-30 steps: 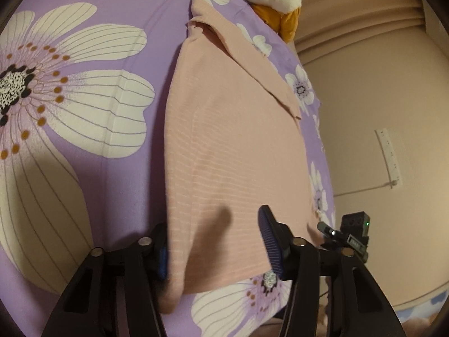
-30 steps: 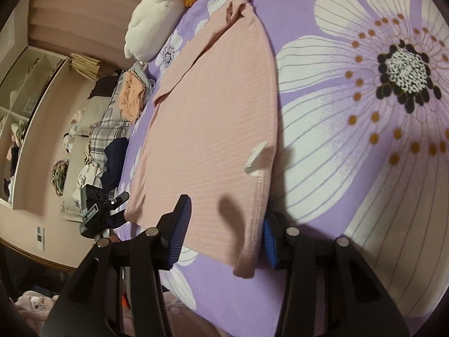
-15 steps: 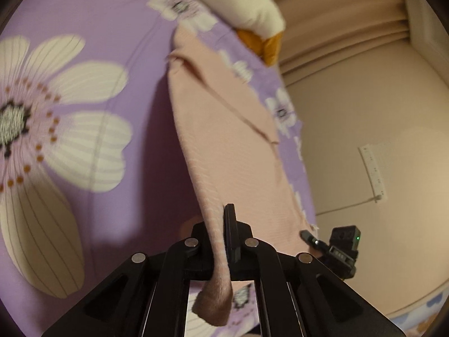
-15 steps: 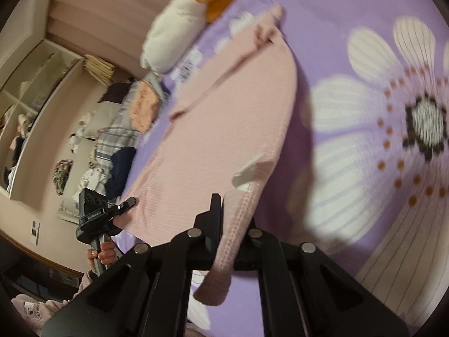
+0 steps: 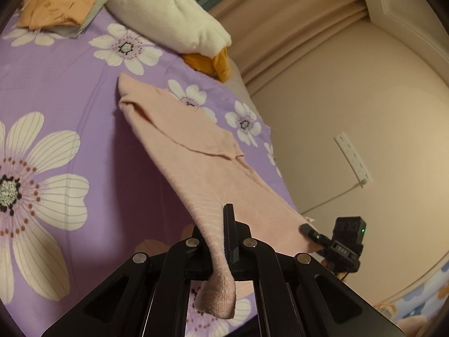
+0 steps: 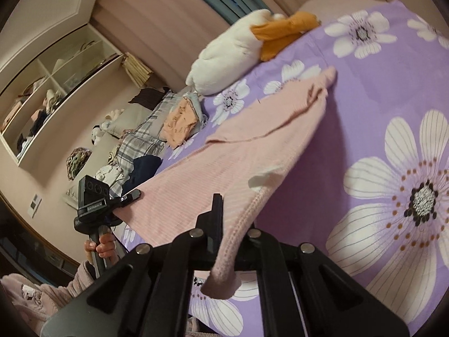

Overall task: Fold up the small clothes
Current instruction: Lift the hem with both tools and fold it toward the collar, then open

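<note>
Pink ribbed knit, a small top (image 5: 202,165), is the landmark here; everything below is placed relative to it.

Left of the pink top: purple bedsheet (image 5: 56,90) with big white flowers, top's shadow falling on it. Beyond its far end, a folded orange garment (image 5: 56,2) on a grey one, then a white plush pillow (image 5: 168,19) with an orange cloth (image 5: 210,63) tucked under it.

My left claw (image 5: 217,241): jaws fully closed, pinching one near corner of the top. A short tail of knit hangs out below the jaws. From that corner the fabric runs up off the sheet, taut; far end with the collar lies on the bed.

Along the near hem to the right, my right claw (image 6: 227,224): also clamped tight, on the other near corner, hem stitching visible at the pinch, small tail drooping under the jaws. White care tag (image 6: 259,181) shows on the fabric just past that pinch.

So the near hem is stretched between both claws, lifted clear of the sheet; the sleeve is folded across the body.

From the right wrist view, past the top's left-claw side: my hand (image 6: 102,248) on the left gripper's handle, fuzzy pink sleeve (image 6: 36,300) below it. Further off, a pile of plaid and dark clothes (image 6: 140,146), and a wall shelf (image 6: 53,95) behind.
</note>
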A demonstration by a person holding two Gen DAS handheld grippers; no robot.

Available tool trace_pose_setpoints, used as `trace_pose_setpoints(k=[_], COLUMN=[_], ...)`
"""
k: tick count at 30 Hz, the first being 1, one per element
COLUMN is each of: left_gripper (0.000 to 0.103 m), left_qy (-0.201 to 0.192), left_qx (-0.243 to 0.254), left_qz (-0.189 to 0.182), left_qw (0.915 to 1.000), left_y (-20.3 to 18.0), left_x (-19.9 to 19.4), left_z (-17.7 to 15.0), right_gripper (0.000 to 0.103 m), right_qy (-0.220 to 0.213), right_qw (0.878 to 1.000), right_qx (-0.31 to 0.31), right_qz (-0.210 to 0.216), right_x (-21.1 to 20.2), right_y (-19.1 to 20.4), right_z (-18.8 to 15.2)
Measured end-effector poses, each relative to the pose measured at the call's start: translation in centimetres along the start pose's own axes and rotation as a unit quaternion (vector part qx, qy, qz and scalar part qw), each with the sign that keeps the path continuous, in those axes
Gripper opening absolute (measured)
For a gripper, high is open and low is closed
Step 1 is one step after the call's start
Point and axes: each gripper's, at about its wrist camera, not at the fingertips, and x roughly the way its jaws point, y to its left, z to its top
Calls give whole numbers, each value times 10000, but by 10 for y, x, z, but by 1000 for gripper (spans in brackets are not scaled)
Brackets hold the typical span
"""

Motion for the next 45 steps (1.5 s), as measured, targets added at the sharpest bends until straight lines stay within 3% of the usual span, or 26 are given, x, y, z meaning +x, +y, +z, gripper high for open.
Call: trace_pose_setpoints(k=[13,22,27,36,45], left_gripper=[0,0,0,0,0], left_qy=[27,46,36,-55,202], left_qx=[492,718,534,67,-541], left_qz=[54,168,260,468,775], left_qw=[9988,9973,9982,9989,9953], left_y=[-45,-64,-49,-3,56], left_x=[-48,-58,-39,7,67], left_z=[-24,-29,-12,40,82], right_gripper=[5,6,6,7,7], right_qy=[-13,-110,-219,-365,-186], right_qw=[9925,9851,9898,9982,9985], right_qx=[-1219,-1696,-1385,-460,240], right_qz=[121,245,248,-68,-465], right_x=[-61,-86,-71,-18,45], right_y=[57,74,57,5,-50], right_z=[-4,-7,6,63,111])
